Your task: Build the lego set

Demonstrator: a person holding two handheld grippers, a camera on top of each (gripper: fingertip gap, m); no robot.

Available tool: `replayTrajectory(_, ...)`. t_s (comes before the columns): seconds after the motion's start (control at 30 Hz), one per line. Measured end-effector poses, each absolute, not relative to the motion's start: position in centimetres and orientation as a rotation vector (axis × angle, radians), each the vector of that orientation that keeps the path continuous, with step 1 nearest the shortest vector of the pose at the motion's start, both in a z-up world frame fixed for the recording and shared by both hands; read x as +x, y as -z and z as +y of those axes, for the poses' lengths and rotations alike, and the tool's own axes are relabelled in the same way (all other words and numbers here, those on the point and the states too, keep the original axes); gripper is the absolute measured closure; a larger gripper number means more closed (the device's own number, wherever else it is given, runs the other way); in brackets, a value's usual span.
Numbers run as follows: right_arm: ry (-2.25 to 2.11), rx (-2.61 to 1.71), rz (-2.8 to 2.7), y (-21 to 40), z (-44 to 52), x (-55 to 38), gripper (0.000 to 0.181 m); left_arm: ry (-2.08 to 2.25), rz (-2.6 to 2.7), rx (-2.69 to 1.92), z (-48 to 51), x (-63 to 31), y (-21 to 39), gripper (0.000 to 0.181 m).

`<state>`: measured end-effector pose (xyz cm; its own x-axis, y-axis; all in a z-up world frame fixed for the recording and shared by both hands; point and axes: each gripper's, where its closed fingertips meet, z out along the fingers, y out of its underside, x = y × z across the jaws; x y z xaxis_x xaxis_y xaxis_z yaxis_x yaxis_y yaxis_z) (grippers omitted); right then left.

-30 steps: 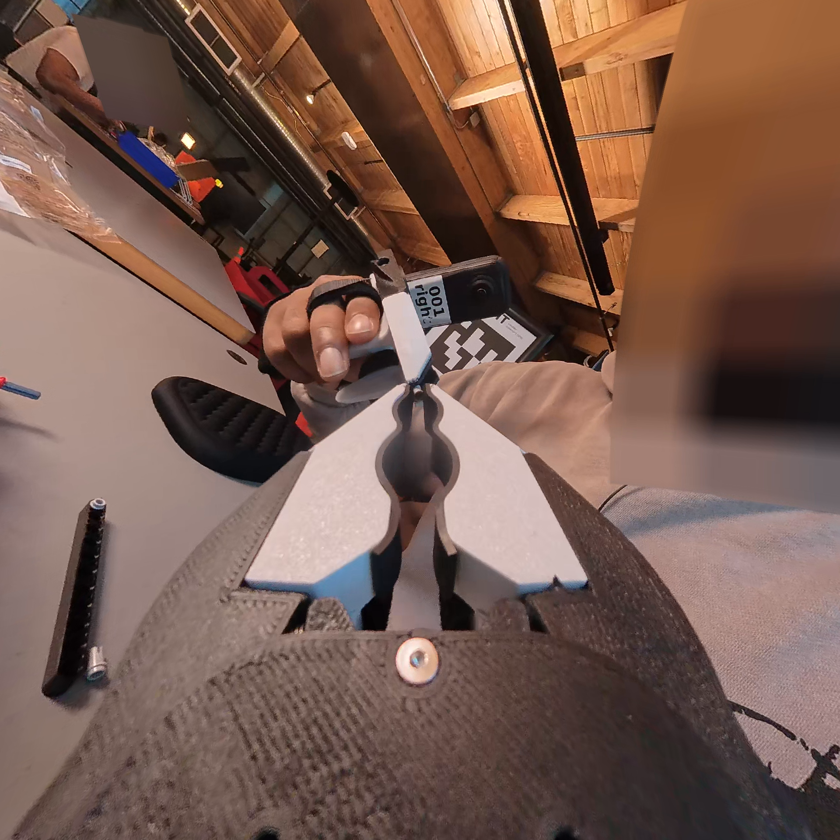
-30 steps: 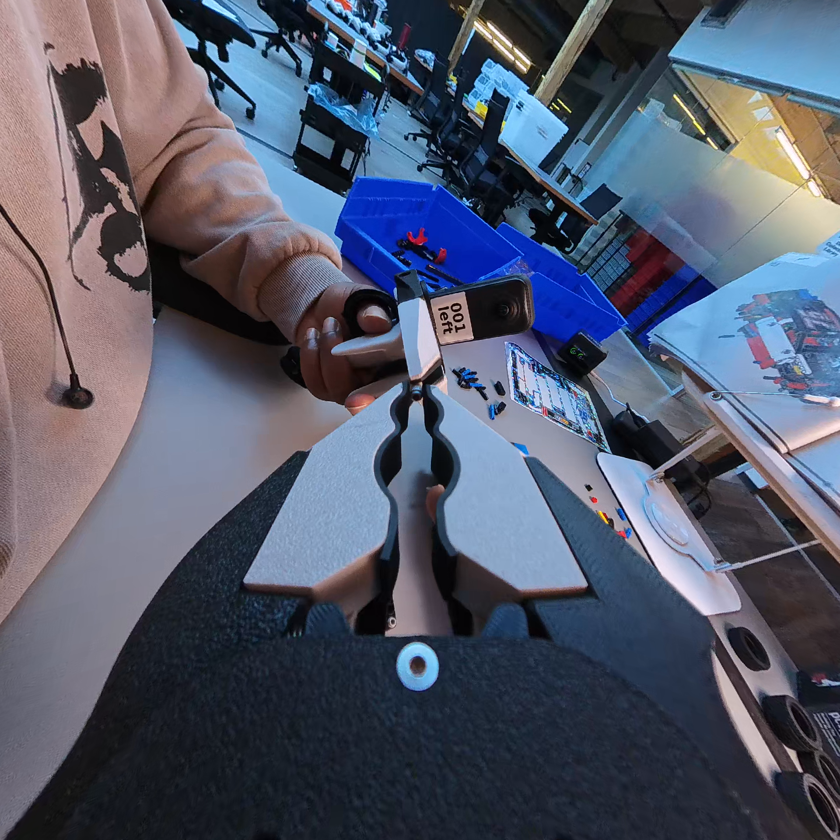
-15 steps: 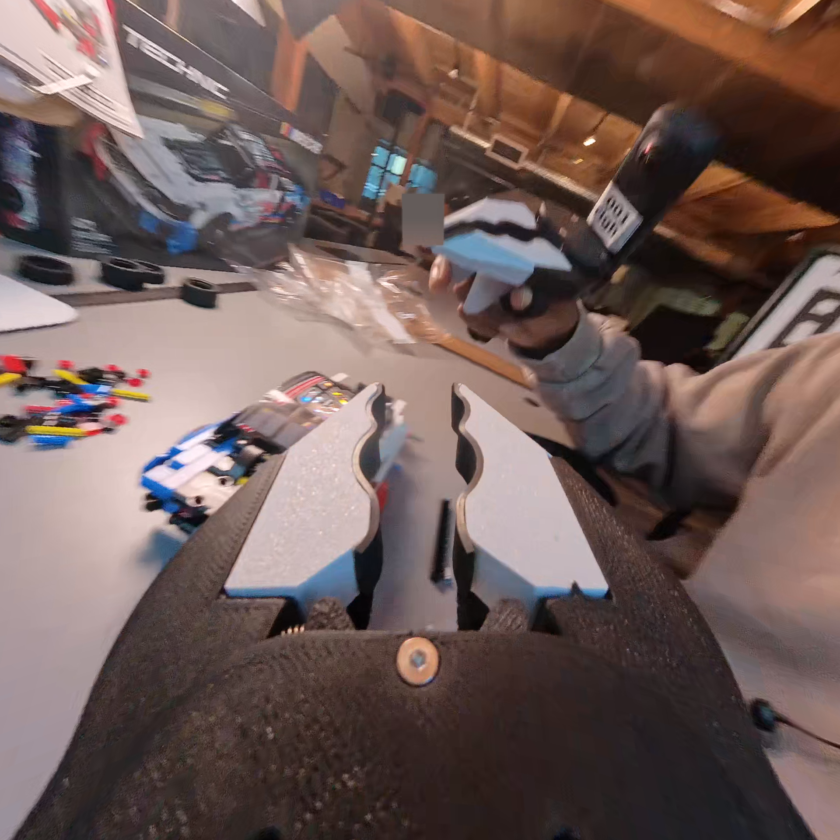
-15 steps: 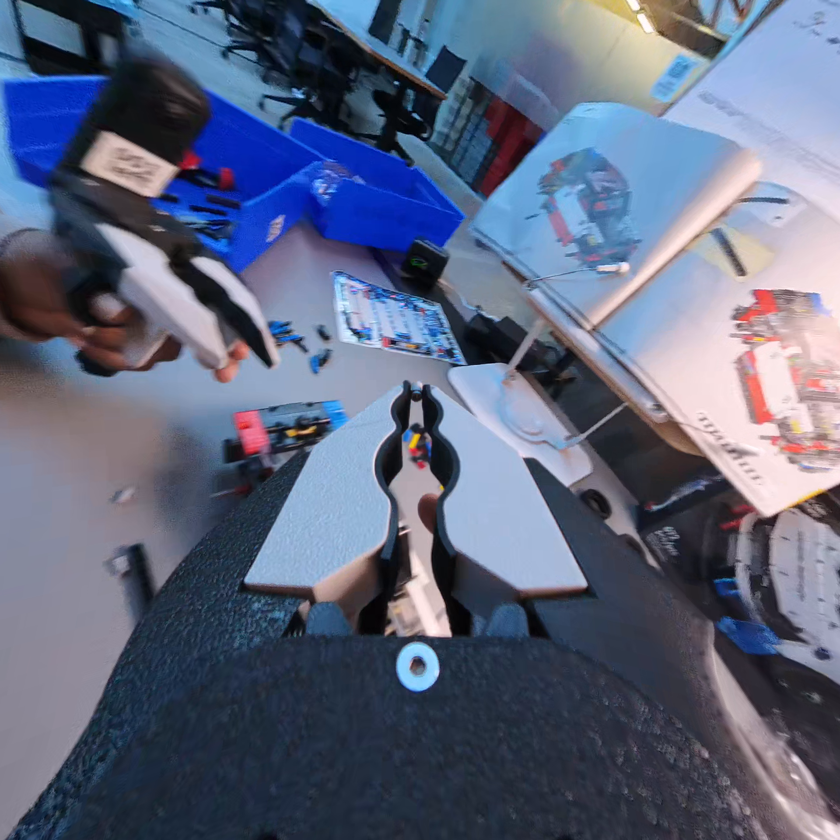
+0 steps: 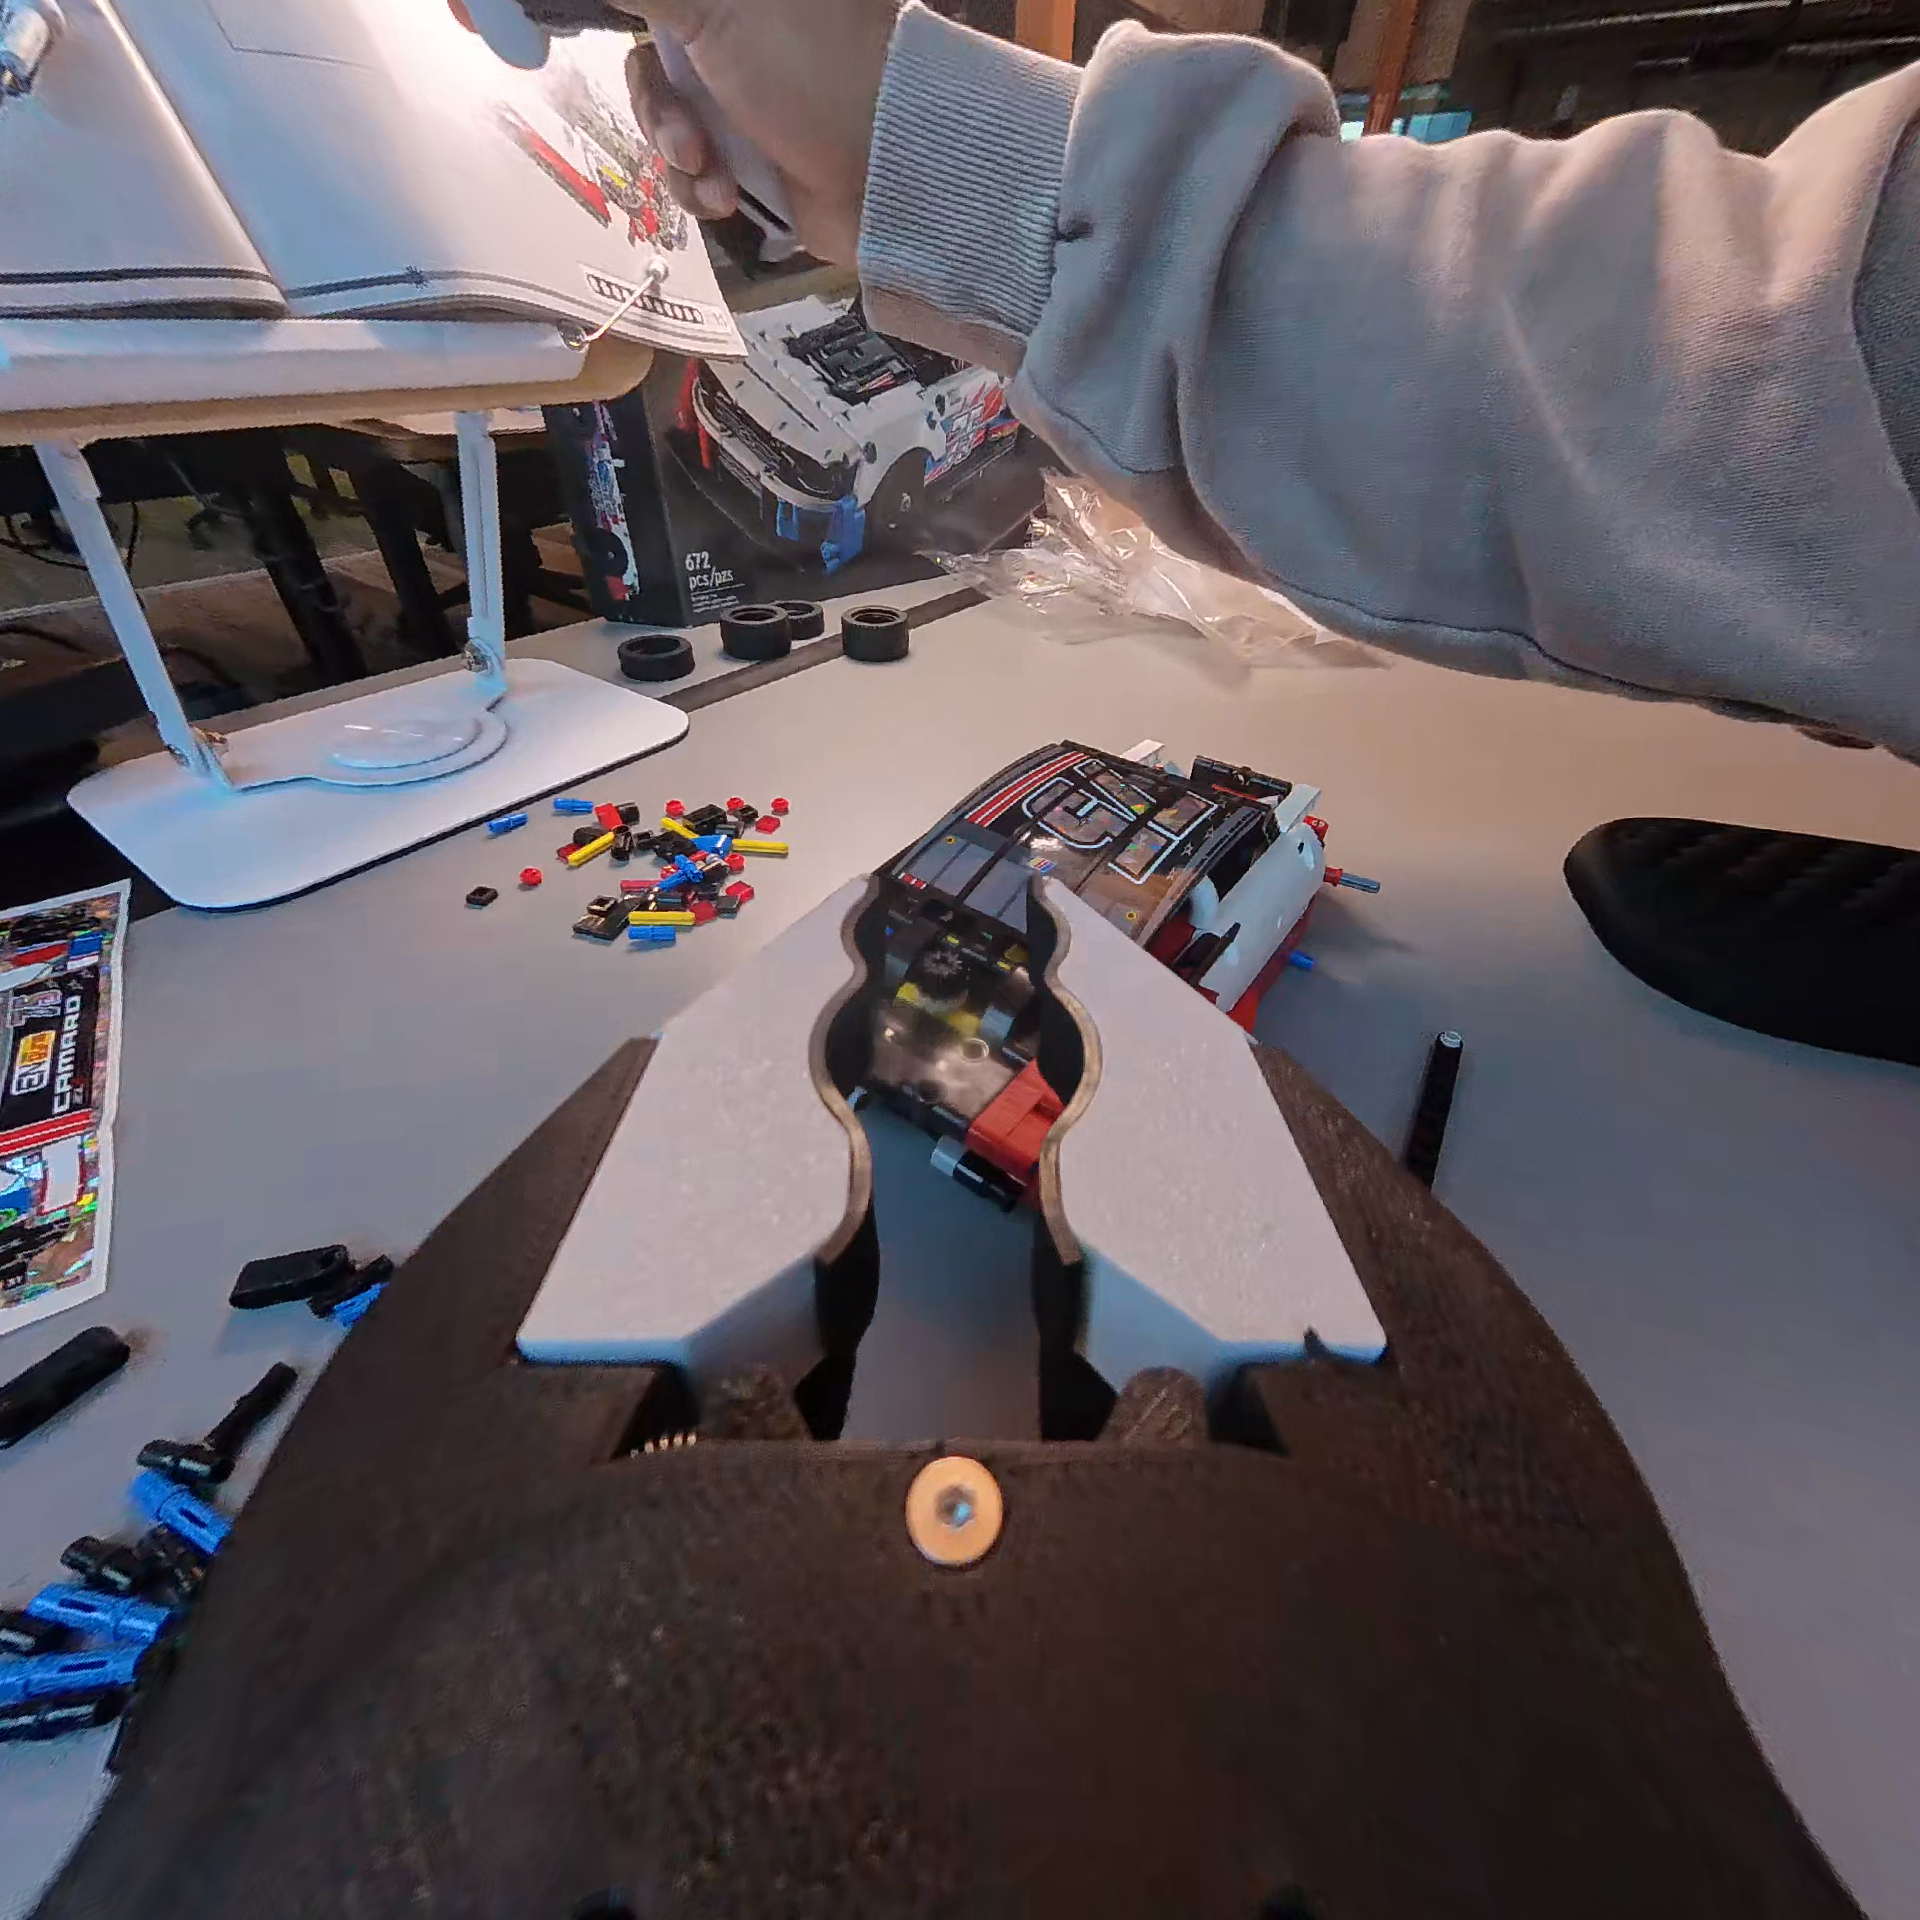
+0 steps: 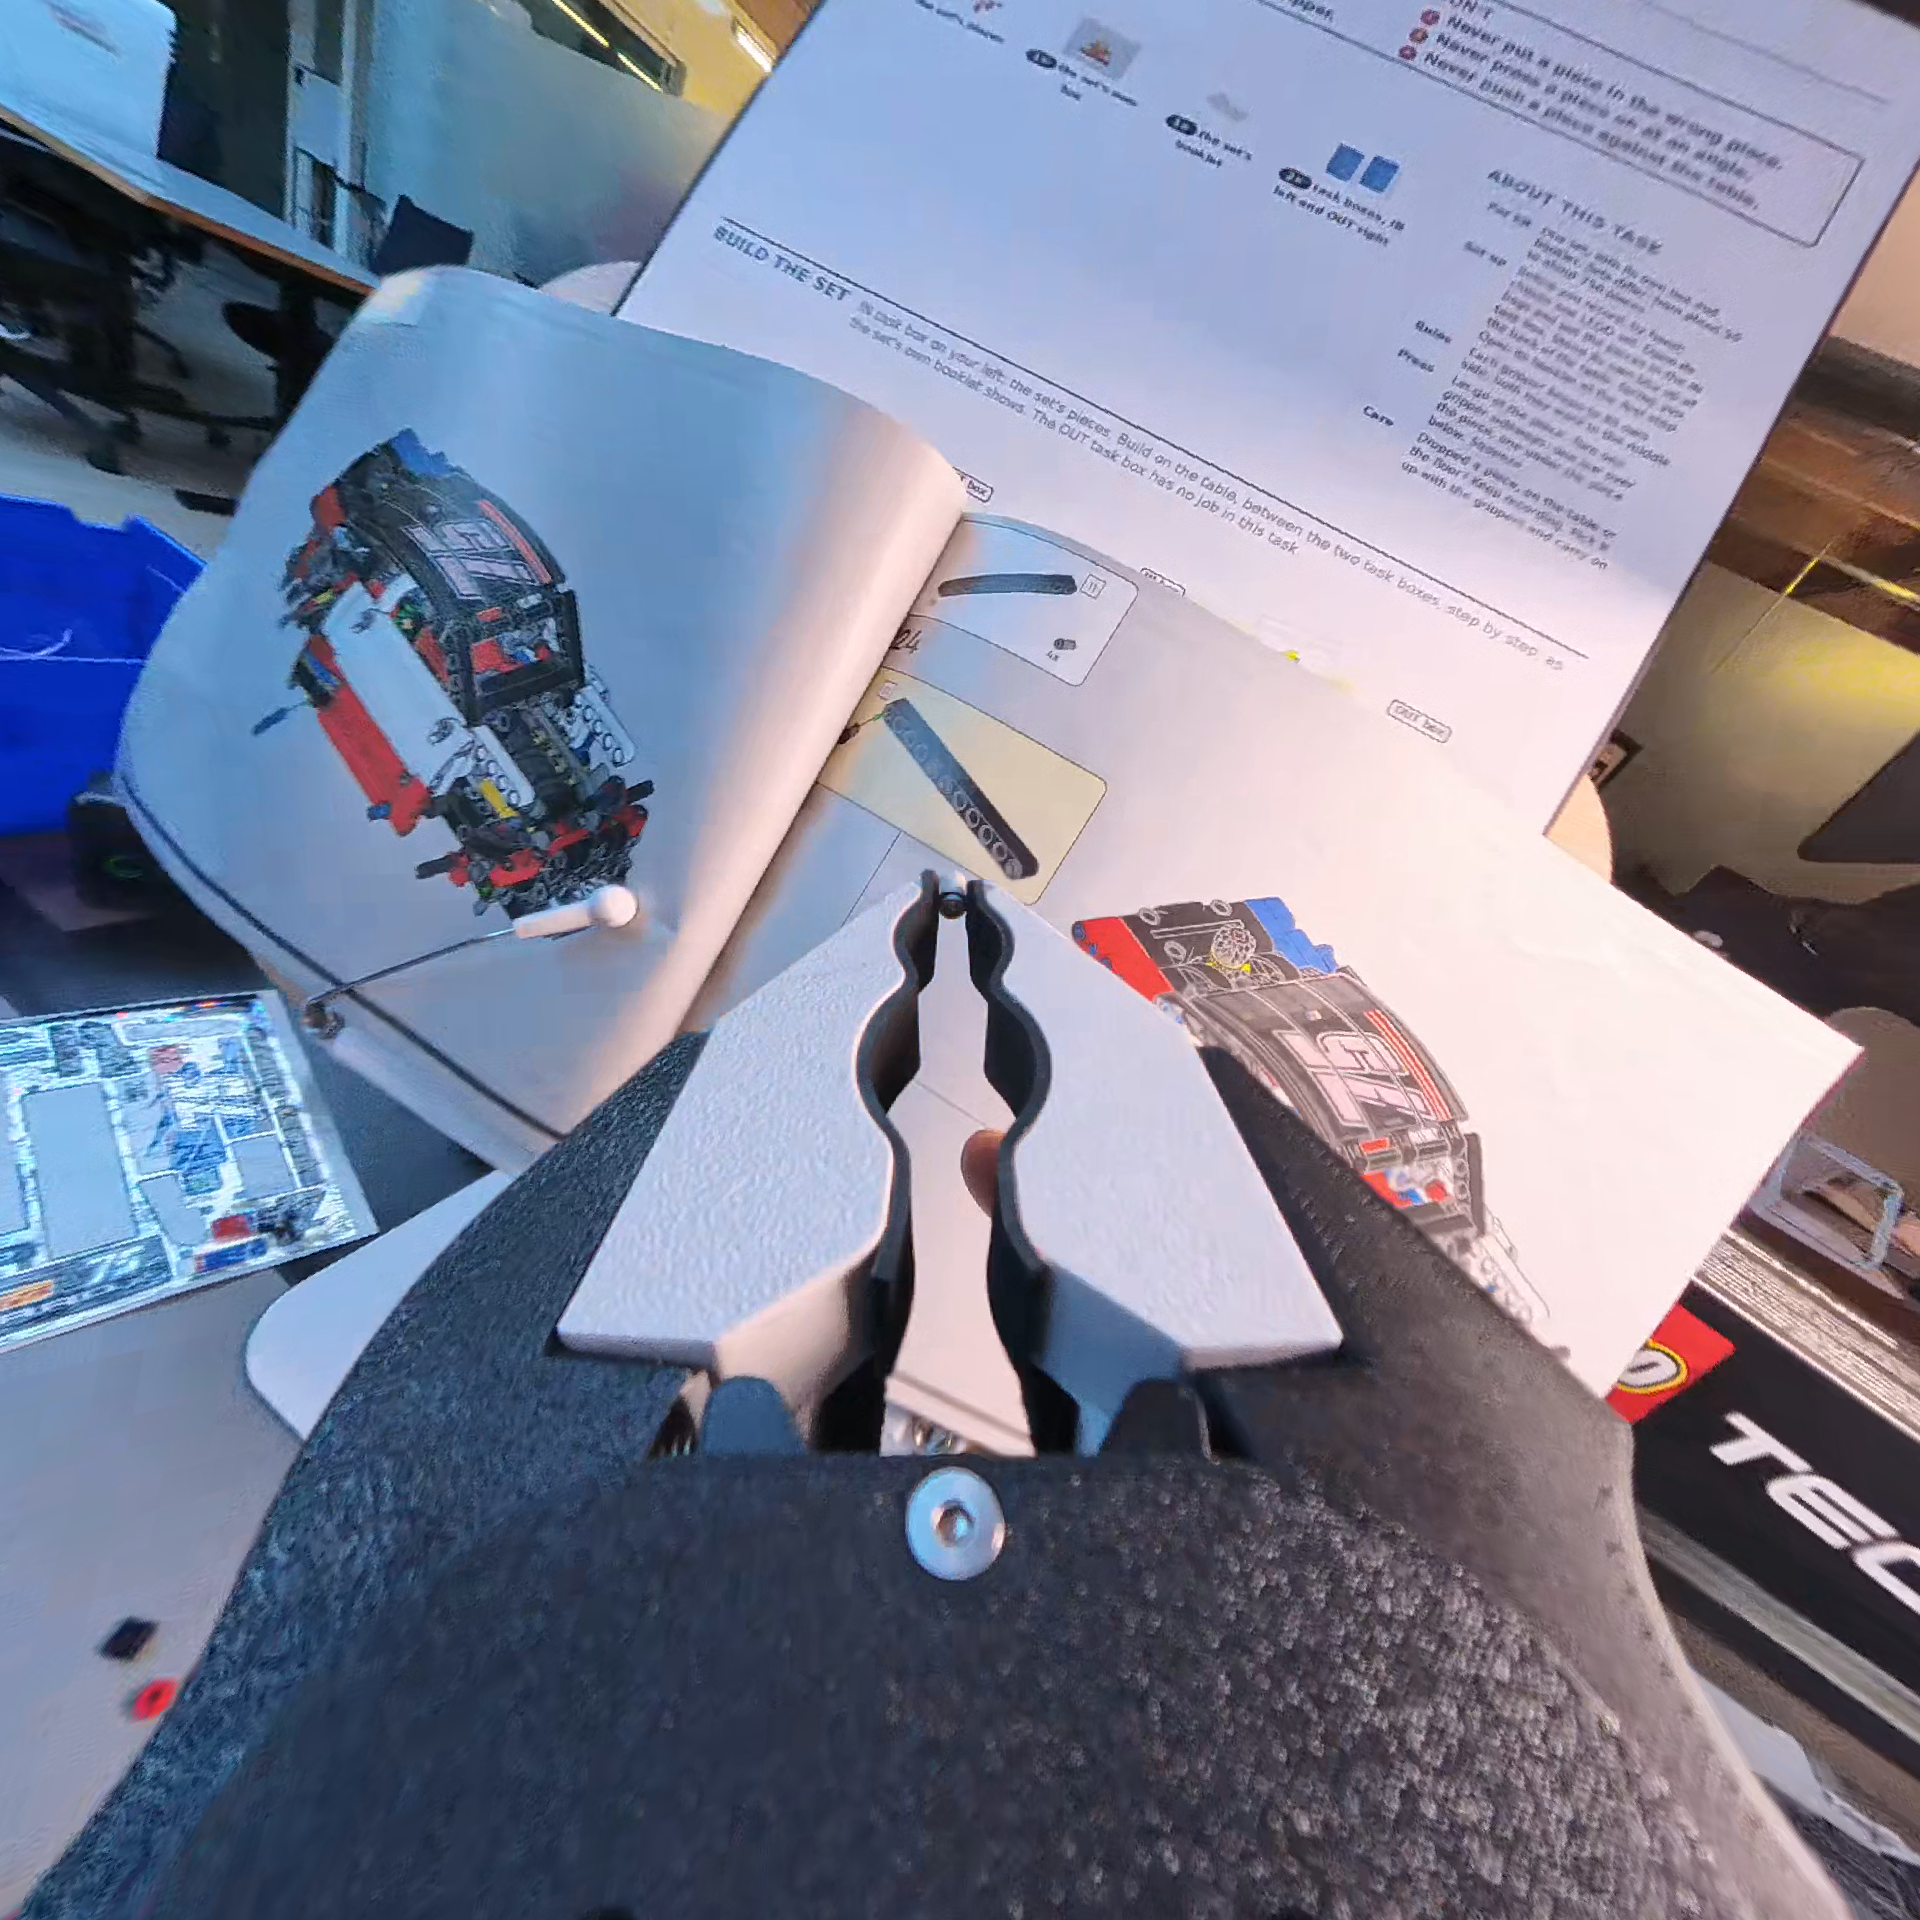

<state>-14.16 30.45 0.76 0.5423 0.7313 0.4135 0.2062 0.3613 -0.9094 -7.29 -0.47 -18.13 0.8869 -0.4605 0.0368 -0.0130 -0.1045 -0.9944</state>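
Overhead, booklet [image 6: 644, 665]; below, grey table [image 5: 343, 1039].

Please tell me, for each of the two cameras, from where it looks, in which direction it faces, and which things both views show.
Left wrist view: sits behind the left tongs, looks down and forward at the partly built black, white and red lego car on the grey table; the person's grey sleeve crosses above.
Right wrist view: sits behind the right tongs, which pinch a tiny dark piece, facing the open white instruction booklet; a fingertip shows.
Shared: the booklet and the shiny sticker sheet.
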Motion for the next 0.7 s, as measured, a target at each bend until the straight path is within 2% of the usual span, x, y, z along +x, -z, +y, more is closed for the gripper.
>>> replayTrajectory(0.7,-0.420,-1.188,-1.002,-1.1,32.5,-16.3,0.179,0.381,0.426,-1.664,-0.4,-6.7,18.9,0.160)
